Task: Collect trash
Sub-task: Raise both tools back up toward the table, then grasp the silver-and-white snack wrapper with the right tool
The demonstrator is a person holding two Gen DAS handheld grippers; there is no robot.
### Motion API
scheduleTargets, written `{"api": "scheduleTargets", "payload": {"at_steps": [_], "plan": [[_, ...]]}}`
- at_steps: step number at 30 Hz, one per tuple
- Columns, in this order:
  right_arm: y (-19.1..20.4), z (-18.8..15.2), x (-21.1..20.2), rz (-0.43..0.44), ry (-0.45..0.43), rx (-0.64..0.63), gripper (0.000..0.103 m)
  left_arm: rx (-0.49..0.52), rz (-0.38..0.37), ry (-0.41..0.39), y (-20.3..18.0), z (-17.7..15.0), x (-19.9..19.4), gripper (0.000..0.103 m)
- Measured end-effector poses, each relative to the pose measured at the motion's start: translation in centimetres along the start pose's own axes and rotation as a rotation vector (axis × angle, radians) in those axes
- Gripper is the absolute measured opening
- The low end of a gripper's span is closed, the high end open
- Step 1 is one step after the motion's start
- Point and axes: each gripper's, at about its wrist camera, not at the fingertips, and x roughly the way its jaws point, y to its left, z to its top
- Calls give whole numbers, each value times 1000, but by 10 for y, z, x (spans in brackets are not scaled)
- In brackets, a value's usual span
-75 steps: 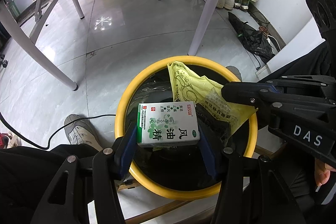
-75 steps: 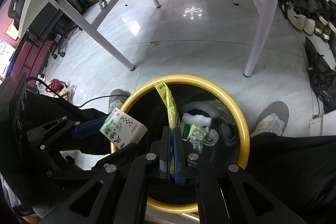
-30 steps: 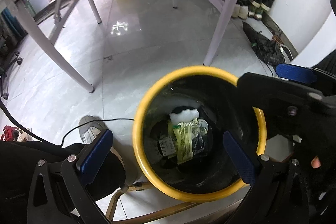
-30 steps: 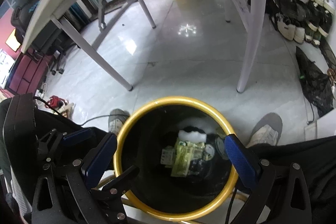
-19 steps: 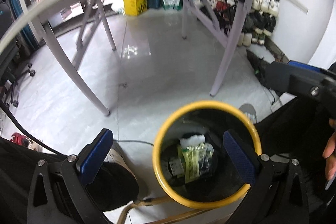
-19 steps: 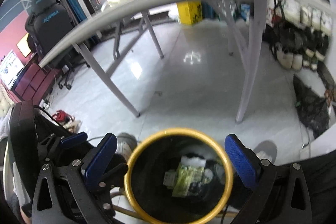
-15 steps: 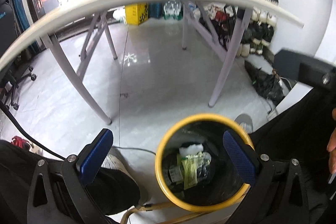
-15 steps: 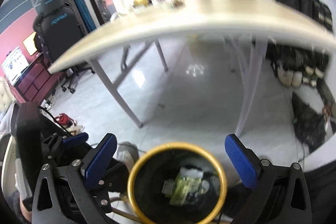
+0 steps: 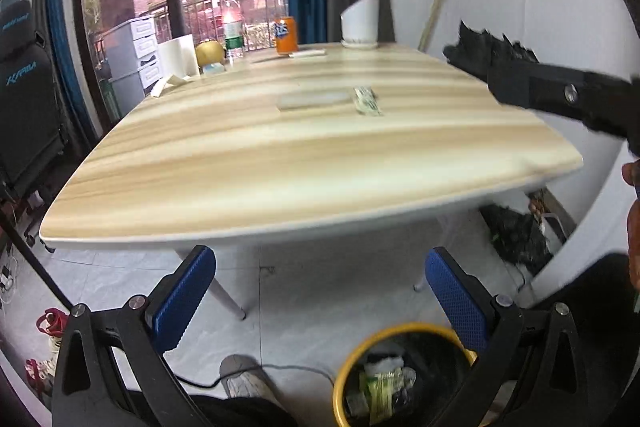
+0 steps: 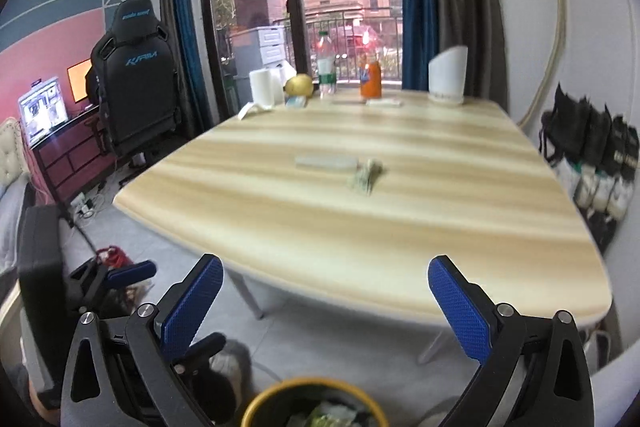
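We see a broad light-wood table with a white edge (image 9: 304,155) filling most of both views. Below its near edge stands a round black bin with a yellow rim (image 9: 348,371) on the grey tiled floor, holding crumpled green and white wrappers (image 9: 380,387).

Our left gripper (image 9: 320,299) has its blue-padded jaws spread wide and carries nothing; our right gripper (image 10: 326,301) is likewise spread wide and empty, and both sit above the bin and in front of the table edge.

Near the table's middle lie a pale flat rectangular piece (image 10: 326,161) and, just beside it on the right, a small crumpled greenish wrapper (image 10: 366,177).

At the far edge stand a white slant-topped container (image 10: 448,77), a clear plastic bottle with a green label (image 10: 327,69) and an orange drink can (image 10: 370,79).
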Motion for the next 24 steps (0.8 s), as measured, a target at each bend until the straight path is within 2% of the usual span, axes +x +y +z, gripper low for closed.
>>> {"api": "scheduleTargets", "payload": {"at_steps": [10, 16, 24], "plan": [[-18, 54, 41, 2, 19, 55, 103, -20, 59, -42, 25, 49, 28, 102], [-34, 67, 72, -7, 74, 88, 103, -63, 75, -17, 42, 60, 46, 102], [-43, 67, 132, -49, 191, 80, 103, -75, 94, 11, 49, 61, 54, 102]]}}
